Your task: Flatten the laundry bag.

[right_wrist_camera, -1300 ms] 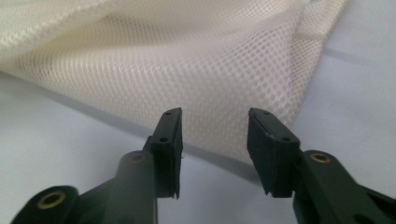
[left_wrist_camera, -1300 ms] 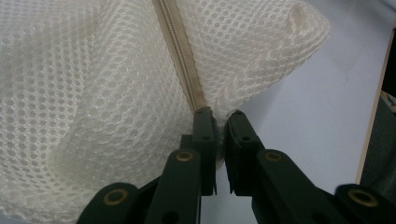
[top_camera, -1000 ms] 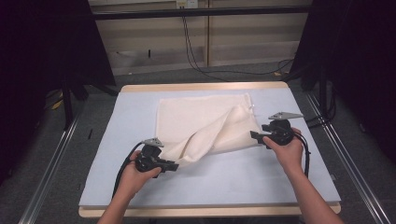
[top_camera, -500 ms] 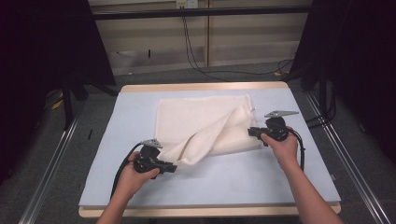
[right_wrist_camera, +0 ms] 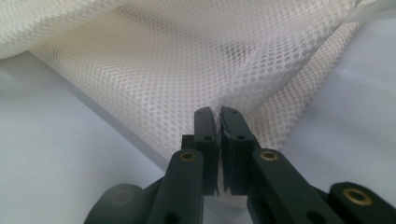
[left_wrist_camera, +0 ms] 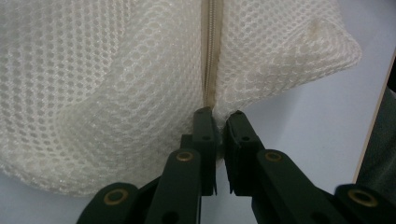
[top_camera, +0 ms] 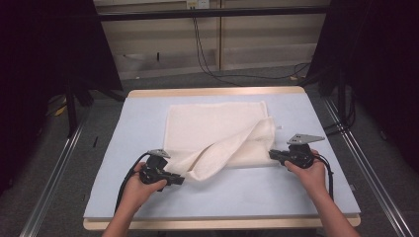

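- Right gripper (top_camera: 273,154) is what changed: a second ago it hung just off the mesh bag's (top_camera: 217,131) right edge with its jaws apart, and since then it has dropped in a bit and the jaws have just been closing. In the right gripper view they're pressed together on a thin bit of the mesh at the bag's near-right corner, so that's a pinch on the bag.
- Left gripper (top_camera: 181,179) hasn't budged compared with the earlier shots. In its own view the jaws (left_wrist_camera: 217,122) are clamped right at the end of the bag's zipper (left_wrist_camera: 208,56), fabric bunched up on either side of it.
- Mesh bag itself: cream, netted, lying roughly in the middle of the worktop (top_camera: 321,197). Its far part lies flat, while a fold runs diagonally across its near half, from the left gripper up toward the bag's right edge. That fold looks the same as before.
- What it means, as far as I can judge: both near corners of the bag are now gripped, so the grabbing step looks done. Next thing is probably pulling the two ends apart to flatten that fold, or lifting the bag to fold it over.
- Only worry: the right pinch looks like just a sliver of mesh, so it could slip under a hard tug.
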A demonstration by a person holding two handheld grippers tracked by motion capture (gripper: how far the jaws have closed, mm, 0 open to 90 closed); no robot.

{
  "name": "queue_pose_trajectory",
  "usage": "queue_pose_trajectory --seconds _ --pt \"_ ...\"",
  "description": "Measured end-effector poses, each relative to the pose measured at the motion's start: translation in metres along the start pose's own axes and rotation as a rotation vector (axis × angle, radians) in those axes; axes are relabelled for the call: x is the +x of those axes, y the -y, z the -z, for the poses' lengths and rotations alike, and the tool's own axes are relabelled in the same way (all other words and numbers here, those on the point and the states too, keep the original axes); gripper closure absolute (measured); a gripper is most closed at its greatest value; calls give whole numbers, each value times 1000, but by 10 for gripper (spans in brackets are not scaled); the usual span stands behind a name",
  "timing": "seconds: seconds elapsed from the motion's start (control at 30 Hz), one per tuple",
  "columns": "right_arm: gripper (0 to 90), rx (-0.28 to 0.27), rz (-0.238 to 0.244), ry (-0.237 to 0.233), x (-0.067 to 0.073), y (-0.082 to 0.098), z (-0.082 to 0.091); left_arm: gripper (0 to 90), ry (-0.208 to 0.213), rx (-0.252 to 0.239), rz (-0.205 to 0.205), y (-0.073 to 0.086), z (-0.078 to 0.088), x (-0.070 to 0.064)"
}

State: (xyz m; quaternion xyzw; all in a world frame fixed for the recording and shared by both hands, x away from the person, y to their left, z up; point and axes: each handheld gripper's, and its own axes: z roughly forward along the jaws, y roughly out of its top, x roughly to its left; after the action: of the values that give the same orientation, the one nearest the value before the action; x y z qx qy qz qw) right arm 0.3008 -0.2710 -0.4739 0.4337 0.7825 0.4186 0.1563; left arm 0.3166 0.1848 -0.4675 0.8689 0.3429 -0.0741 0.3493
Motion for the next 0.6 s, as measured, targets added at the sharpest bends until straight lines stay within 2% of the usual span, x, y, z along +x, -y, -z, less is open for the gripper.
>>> queue_pose_trajectory --seconds 0.03,0.07,0.17,0.3,0.43,0.5,0.53,0.57,0.6 --pt "840 -3 -4 5 0 1 1 838 1 6 -6 1 1 2" --pt "828 -8 -12 8 0 2 3 839 9 -4 7 2 2 3" --pt "823 -44 -51 -12 -4 3 9 839 19 -9 18 4 3 5" --pt "787 -51 -90 4 -9 3 14 839 5 -5 12 4 4 4" --pt "810 -70 -125 27 -15 3 16 839 8 10 -4 3 4 4" --pt "765 -92 -168 50 -20 -2 16 839 1 2 6 3 4 4" --pt "725 -105 -198 52 -22 -4 16 839 -5 2 3 3 4 4" --pt "723 -123 -207 40 -24 -6 16 839 -6 10 -7 2 5 4" --pt "693 -125 -215 36 -25 -11 16 839 -5 7 -1 2 5 4"
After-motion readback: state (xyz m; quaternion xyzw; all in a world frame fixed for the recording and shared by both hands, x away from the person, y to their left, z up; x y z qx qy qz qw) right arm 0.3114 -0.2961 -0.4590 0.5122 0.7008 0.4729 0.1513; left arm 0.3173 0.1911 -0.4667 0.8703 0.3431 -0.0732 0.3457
